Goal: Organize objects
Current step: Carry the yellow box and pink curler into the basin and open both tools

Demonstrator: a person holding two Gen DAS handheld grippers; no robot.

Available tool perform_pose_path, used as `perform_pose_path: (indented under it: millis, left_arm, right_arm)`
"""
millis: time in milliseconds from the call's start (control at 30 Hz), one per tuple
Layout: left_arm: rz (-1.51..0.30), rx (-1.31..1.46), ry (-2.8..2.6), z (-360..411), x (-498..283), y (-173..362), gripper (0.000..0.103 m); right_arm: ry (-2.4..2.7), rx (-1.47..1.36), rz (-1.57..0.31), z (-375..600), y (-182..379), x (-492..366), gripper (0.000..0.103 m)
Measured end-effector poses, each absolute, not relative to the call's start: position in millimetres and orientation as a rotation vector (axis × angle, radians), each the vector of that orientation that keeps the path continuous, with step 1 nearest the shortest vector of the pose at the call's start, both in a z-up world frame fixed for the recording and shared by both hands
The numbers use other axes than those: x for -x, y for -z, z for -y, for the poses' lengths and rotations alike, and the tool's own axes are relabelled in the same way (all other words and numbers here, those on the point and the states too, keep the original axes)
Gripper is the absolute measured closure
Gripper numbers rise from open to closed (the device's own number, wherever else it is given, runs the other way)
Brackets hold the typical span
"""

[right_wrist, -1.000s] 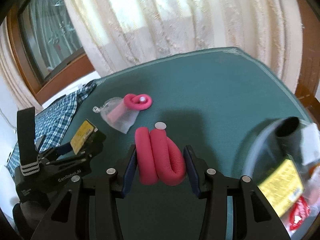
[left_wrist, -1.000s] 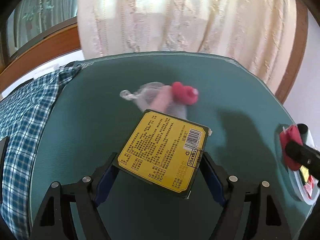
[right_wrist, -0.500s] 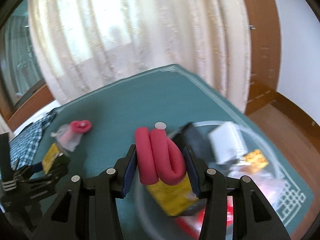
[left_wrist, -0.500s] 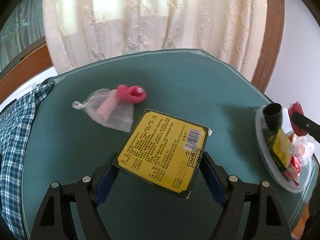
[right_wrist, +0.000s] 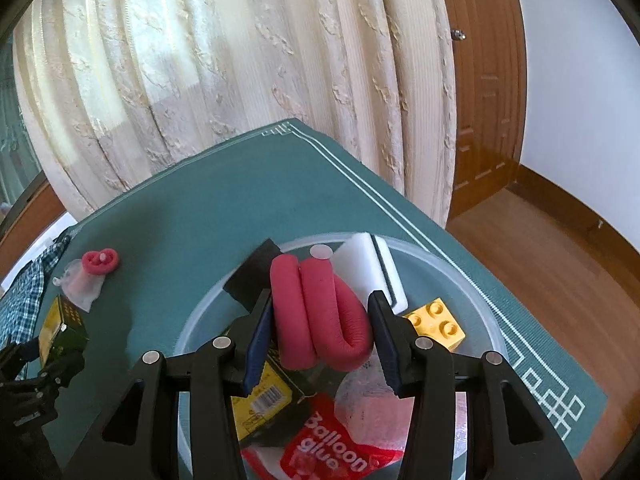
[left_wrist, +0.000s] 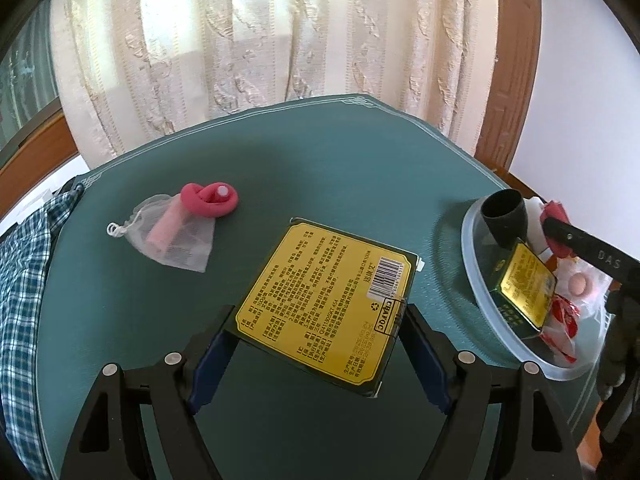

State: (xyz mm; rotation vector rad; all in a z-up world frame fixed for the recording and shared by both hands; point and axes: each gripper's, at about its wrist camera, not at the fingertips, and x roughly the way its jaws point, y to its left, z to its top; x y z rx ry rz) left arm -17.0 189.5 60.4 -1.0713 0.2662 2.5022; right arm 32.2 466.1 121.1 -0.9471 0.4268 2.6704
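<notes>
Right gripper [right_wrist: 320, 320] clamped on folded red roll [right_wrist: 318, 312], hung directly over clear bowl [right_wrist: 472, 280], centre frame. Left gripper [left_wrist: 316, 344] pinched yellow box [left_wrist: 326, 306]; bowl lay far right.

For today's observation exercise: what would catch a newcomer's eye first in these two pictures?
The folded red foam roll clamped in the right claw, held over the clear tub of odds and ends. Next, the yellow-labelled box gripped in the left claw above the green table.
</notes>
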Motion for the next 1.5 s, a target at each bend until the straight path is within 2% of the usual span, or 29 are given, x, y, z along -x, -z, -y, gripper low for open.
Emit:
perform_pose_path:
  millis: [100,167,233,733,1300,1500]
  left_arm:
    - [-0.273,1.071,-2.496,-195.8,15.6,-60.2,0.02]
    - [-0.273,1.073,-2.489,-199.3,15.3,-60.0,0.02]
    - [-0.272,1.075,-2.479,-203.1,14.2,-60.0,0.02]
    - [-0.323,0.976,-2.313,-261.3,-12.4,-70.7,0.02]
    - [-0.424,0.852,-2.022,-357.6,-56.7,-73.5,0.019]
    - [-0.357,0.941,-2.004,-366.5,-42.4,-64.6,0.011]
  right_arm:
    - [-2.666,0.952,-0.44,-469.2,-119.2,-32.5,0.049]
    - [-2.67,0.944,-0.46,-472.5,-119.9,-34.6,0.04]
    - [-2.675,0.928,-0.475,-475.0,-122.4,-37.3,0.039]
    - [-2.683,0.736,-0.56,-495.4,-153.8,-76.7,0.039]
    - [-2.607,0.662,-0.65,-533.1,-159.5,-96.1,0.039]
    - [-2.599,0.658,-0.66,-537.9,-160.0,-97.8,0.039]
